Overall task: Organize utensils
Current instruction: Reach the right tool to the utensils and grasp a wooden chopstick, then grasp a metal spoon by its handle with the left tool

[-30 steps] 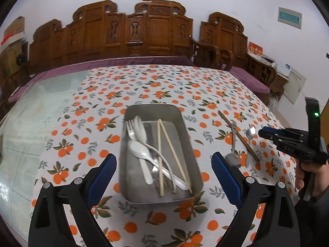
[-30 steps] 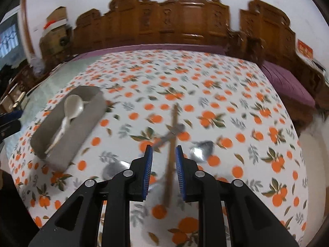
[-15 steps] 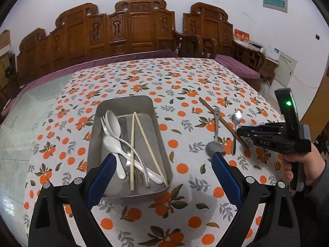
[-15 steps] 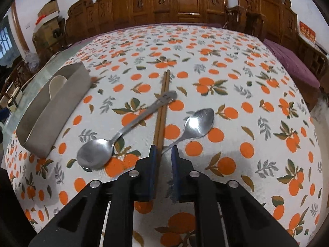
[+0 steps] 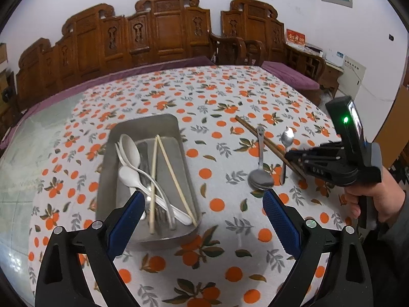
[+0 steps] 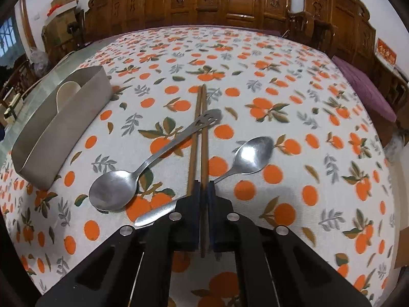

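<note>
Your right gripper (image 6: 203,192) is clamped on one of the two dark wooden chopsticks (image 6: 199,128): the right-hand stick runs back between the pads, while its mate lies just to the left, outside the left pad. Both sticks are slim, brown and straight, lying side by side on the tablecloth (image 6: 294,89) and pointing away from you. A large steel spoon (image 6: 115,192) with a cut-out face in its handle end lies across them, bowl toward you on the left. A smaller steel spoon (image 6: 253,156) lies to their right, its handle slanting under your gripper.

Your left gripper (image 5: 204,215) hangs spread wide over the near end of the metal tray (image 5: 176,128), holding nothing. The tray is a shallow rectangle with rounded corners; in it lie white plastic spoons (image 5: 130,151), a white fork whose tines barely show, a metal utensil underneath that you cannot make out clearly, and a pair of pale chopsticks (image 5: 166,168) lengthwise.

From the left wrist camera your right hand (image 5: 370,197) shows at the right edge, gripping the handle, a green light lit on the unit above it.

The cloth is white with oranges and leaves, spread over a round table. Carved dark wooden benches (image 5: 163,28) with purple cushions line the white wall behind.
</note>
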A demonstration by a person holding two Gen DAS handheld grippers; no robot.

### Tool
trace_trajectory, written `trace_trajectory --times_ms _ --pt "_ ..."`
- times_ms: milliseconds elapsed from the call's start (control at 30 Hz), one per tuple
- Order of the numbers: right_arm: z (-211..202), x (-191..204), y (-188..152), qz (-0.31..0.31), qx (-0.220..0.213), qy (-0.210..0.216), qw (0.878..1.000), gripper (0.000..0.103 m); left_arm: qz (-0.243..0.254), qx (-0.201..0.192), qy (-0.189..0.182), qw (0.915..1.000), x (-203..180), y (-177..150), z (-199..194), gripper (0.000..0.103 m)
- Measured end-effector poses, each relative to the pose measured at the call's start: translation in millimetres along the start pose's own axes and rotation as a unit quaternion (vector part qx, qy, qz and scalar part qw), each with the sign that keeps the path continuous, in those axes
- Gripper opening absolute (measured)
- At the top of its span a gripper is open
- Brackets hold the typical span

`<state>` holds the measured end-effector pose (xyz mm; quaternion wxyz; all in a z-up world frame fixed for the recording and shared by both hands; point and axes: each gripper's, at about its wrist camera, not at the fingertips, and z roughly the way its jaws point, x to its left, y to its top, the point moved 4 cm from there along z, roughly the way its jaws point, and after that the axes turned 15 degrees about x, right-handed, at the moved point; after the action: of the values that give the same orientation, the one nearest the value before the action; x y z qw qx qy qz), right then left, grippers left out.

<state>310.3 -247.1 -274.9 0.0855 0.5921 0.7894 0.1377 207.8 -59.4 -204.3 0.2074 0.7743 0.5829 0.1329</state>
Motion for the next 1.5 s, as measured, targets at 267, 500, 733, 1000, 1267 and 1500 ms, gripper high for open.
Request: trace_trajectory --times_ms 267,500,733,1000,1267,1500 --pt "-30 -24 4 0.029 -0.05 -0.01 0.998 0.006 0.015 0.015 -0.012 0.9997 -26 10 9 0.09" --pt "-32 -40 6 0.046 -0.057 -0.005 0.997 0.006 0.021 0.042 -0.029 0.9985 -51 24 37 0.085" --pt "-33 -47 8 0.062 -0.064 0.02 0.996 0.006 0.005 0.088 -0.054 0.9947 -68 43 75 0.067" --pt "-37 -45 11 0.062 -0.072 0.039 0.995 0.006 -0.025 0.131 -0.055 0.9896 -69 49 107 0.056" --pt "-40 -45 12 0.065 -0.077 0.047 0.994 0.006 -0.024 0.139 -0.033 0.9894 -71 44 117 0.044" --pt "-40 -45 12 0.066 -0.078 0.048 0.994 0.006 -0.014 0.131 -0.017 0.9911 -80 39 115 0.025"
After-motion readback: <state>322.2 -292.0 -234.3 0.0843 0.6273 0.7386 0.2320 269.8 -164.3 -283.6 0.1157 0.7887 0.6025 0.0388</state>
